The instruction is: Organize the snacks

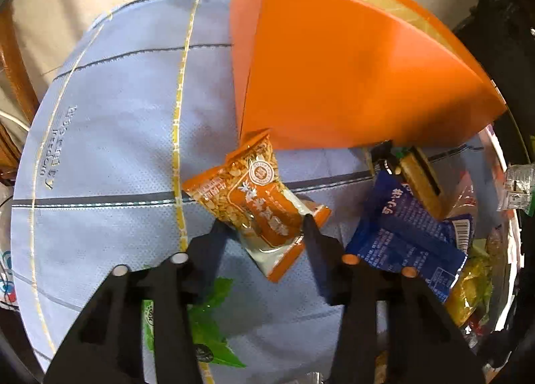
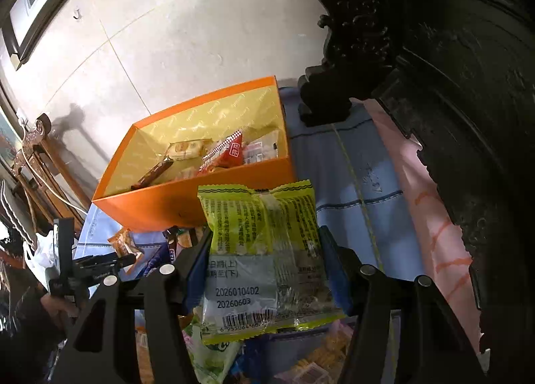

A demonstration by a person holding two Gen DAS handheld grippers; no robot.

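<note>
My left gripper points down at the blue cloth and is shut on an orange snack packet; both fingertips press the packet's sides, just in front of the orange box. My right gripper is shut on a yellow-green snack packet, held upright above a pile of snacks with its printed back facing the camera. Beyond it stands the open orange box, yellow-lined, with several packets inside, among them a red one. The left gripper with its orange packet shows at the left of the right wrist view.
A blue packet, a green packet and other loose snacks lie on the blue cloth. Dark carved wooden furniture rises at the right beside a pink cloth. A person's hand holds the left gripper.
</note>
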